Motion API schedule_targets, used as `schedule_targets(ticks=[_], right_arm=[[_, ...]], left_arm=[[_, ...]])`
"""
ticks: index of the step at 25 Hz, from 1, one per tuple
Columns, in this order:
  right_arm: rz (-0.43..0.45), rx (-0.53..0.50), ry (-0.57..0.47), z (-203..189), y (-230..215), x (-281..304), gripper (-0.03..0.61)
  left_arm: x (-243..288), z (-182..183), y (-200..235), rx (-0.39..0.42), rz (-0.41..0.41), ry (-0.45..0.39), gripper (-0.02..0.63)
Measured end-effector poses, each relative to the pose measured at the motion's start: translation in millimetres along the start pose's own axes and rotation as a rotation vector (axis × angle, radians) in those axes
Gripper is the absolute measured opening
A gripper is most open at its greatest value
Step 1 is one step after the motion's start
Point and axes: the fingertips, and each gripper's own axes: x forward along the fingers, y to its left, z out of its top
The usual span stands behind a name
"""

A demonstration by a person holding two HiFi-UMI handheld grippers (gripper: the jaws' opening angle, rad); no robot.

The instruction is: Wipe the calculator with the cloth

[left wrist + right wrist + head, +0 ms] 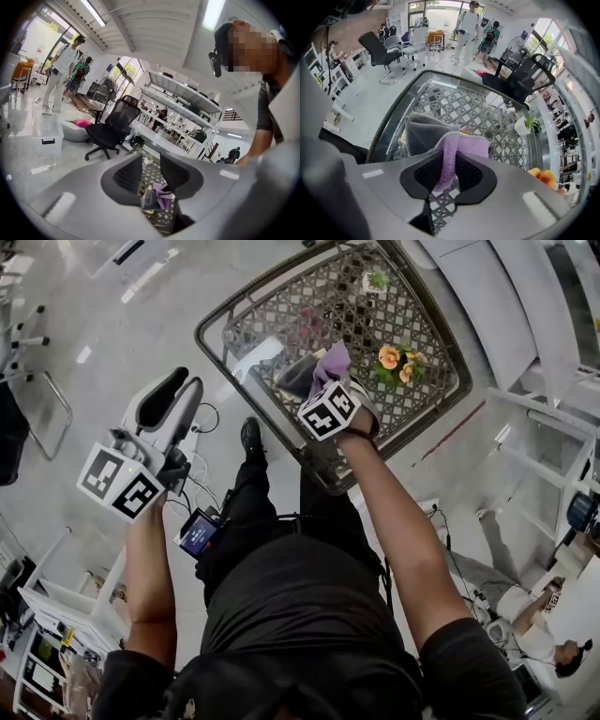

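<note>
The right tool (448, 172) is pressed together on a fold of plush lilac cloth (464, 145). The cloth drapes over grey fabric (423, 131) near the person-side edge of the glass-topped lattice table (492, 110). The left tool (151, 174) stands spread, empty. Only the right gripper view resolves the cloth's pile. The calculator cannot be made out.

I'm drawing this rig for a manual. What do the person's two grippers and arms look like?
The left gripper and the right gripper match: smooth light-grey bodies whose two jaws are lined with black, mesh-textured pads. Each carries a white cube printed with black square markers. The person wears a dark top with short sleeves, so the forearms are bare.
</note>
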Motion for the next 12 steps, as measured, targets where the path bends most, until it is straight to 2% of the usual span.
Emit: schedule_targets(ticks=[12], right_arm=[[0.054,-0.016,0.012,19.2,18.1,19.7,0.072]], left_arm=[[-16.1,-13.2,16.5,-0.026,0.034,-0.008,0.14]])
